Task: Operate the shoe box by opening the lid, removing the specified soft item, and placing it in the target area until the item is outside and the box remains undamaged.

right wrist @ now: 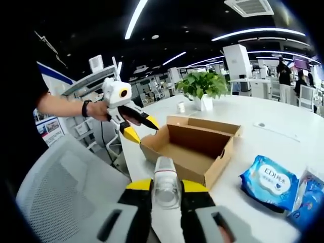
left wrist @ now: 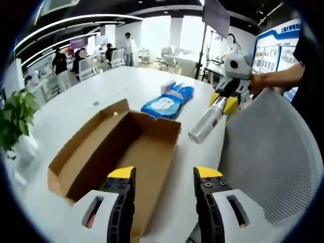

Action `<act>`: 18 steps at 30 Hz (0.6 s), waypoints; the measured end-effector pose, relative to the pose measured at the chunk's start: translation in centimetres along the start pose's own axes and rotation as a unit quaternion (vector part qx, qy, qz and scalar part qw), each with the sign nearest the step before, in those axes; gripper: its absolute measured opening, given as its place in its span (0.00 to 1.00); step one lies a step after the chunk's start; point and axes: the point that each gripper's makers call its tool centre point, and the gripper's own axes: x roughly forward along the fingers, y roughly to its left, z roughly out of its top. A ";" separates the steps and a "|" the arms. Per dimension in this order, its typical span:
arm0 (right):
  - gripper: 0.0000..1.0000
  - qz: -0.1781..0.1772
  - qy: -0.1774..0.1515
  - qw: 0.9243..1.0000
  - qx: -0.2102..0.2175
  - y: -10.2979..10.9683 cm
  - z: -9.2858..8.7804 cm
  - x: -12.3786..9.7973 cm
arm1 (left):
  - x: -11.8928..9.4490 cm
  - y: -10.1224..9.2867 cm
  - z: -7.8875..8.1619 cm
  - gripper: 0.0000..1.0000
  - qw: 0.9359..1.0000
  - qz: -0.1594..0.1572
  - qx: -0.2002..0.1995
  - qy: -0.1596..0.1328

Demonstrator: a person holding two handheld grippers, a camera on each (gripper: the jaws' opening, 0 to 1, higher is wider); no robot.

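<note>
Carrying a clear plastic bottle [right wrist: 166,188] clamped in the right gripper [right wrist: 167,195], left gripper [left wrist: 164,177] released, beside the open shoe box [left wrist: 121,147]; next, placement on the table [left wrist: 91,96].

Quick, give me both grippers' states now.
Left gripper: open, holding nothing, above the open brown cardboard shoe box.
Right gripper: shut on a clear plastic bottle.

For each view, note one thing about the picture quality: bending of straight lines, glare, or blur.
Left gripper view: fisheye bends the white table edge, and the windows behind are blown out. Right gripper view: ceiling light strips curve, and the clear bottle in the right gripper looks soft and blurred, while the shoe box stays sharp.
</note>
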 end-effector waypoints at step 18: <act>0.16 -0.033 0.018 0.999 -0.012 -3.6 -0.1 -3.7 | 0.1 0.3 -1.7 0.47 0.999 0.025 -0.039 0.001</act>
